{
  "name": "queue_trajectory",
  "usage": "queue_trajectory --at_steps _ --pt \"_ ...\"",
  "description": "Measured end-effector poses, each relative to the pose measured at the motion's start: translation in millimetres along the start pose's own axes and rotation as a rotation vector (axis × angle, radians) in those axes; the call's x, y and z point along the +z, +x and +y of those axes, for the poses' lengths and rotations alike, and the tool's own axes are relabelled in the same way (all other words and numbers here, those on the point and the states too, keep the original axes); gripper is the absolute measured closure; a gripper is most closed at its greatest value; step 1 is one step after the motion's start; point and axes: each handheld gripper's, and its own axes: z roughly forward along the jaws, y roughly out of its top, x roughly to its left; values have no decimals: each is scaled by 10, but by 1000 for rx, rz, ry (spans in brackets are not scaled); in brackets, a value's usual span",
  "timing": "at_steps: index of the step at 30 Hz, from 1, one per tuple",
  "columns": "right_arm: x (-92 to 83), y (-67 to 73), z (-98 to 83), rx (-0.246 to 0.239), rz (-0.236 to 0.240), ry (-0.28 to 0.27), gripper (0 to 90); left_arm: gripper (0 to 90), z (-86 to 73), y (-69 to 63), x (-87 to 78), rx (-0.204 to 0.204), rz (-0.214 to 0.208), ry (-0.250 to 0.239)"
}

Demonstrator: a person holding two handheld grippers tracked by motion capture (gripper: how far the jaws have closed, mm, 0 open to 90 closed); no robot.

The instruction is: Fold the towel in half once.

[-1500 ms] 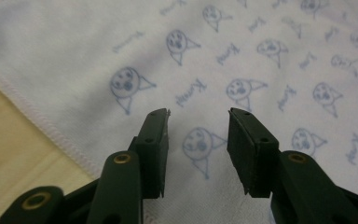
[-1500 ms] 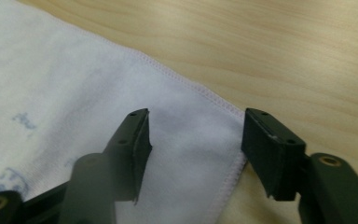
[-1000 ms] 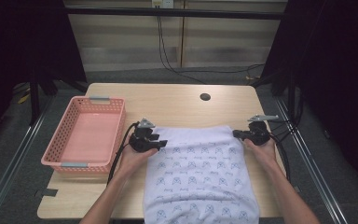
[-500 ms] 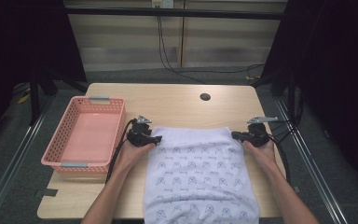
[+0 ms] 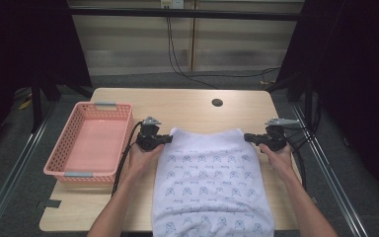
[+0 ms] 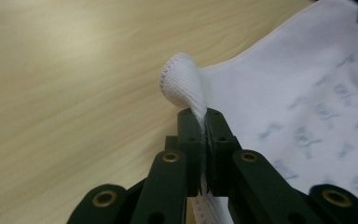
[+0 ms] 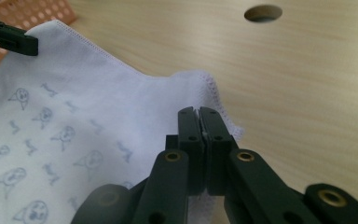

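The white cloth [image 5: 209, 182] looks soft and finely woven, matt, with stitched hems. The table [image 5: 187, 106] shows pale, smooth wood grain. The pink basket [image 5: 86, 145] appears perforated plastic, faintly glossy.

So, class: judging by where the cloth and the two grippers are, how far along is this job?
Done: the white printed cloth lies flat on the table. In hand: the left gripper, whose jaws have just been closing, pinches one far corner, and the right gripper is shut on the other. Left: probably lifting and folding the cloth; the pink basket holds nothing yet.
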Motion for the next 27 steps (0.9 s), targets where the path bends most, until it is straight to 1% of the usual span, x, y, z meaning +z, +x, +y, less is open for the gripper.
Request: queue_trajectory --at_steps 1,3,4,5,6,7,9,10,11,12,13,14,16,18,19,20,21,22,23,24,25,26,27 --pt "-17 5 28 -2 3 -10 886 870 77 -30 -61 2 -1 -26" --pt "-66 22 116 -2 16 -40 886 870 201 -56 -157 19 -7 -48" --pt "-103 37 183 -8 11 -50 886 870 243 -60 -192 33 -3 -51" --pt "-121 42 226 -14 10 -60 886 870 301 -60 -252 41 6 -69" --pt "-163 49 301 -20 8 -73 886 870 338 -45 -297 29 -5 -89" --pt "-195 49 362 -26 1 -82 886 870 378 -25 -347 24 -1 -104" --pt "-265 38 478 -21 3 -109 887 870 423 2 -403 22 14 -120" --pt "-296 25 536 -26 0 -119 887 870 440 18 -424 18 17 -124" --pt "-319 17 577 -28 -4 -124 887 870 470 36 -457 12 29 -132" --pt "-350 6 643 -28 -8 -135 887 870 499 46 -477 20 44 -136" --pt "-373 -2 692 -30 -11 -143 887 870 523 59 -495 25 47 -136" --pt "-389 -4 726 -29 -12 -149 887 870 553 79 -520 20 48 -148" --pt "-427 -15 816 -31 -12 -172 887 871 612 137 -574 -3 44 -172" --pt "-443 -23 894 -31 -18 -179 887 871 686 172 -613 -22 38 -200" --pt "-447 -26 936 -32 -24 -180 887 871 719 179 -627 -7 44 -194" --pt "-447 -29 971 -36 -27 -179 888 871 780 176 -640 -1 52 -198" --pt "-446 -30 1036 -39 -35 -183 887 871 835 172 -655 4 52 -206" --pt "-449 -32 1090 -39 -42 -189 887 871 878 171 -667 5 53 -219" --pt "-455 -32 1133 -36 -46 -192 888 871 950 169 -690 -3 52 -233" --pt "-470 -35 1206 -36 -50 -200 888 871 996 170 -708 8 54 -238" --pt "-480 -38 1249 -38 -55 -208 888 871 1085 163 -748 24 59 -242" --pt "-512 -44 1330 -39 -59 -220 888 871 1124 153 -772 29 61 -249" --pt "-534 -40 1366 -32 -61 -226 888 871 1165 150 -815 37 52 -263"
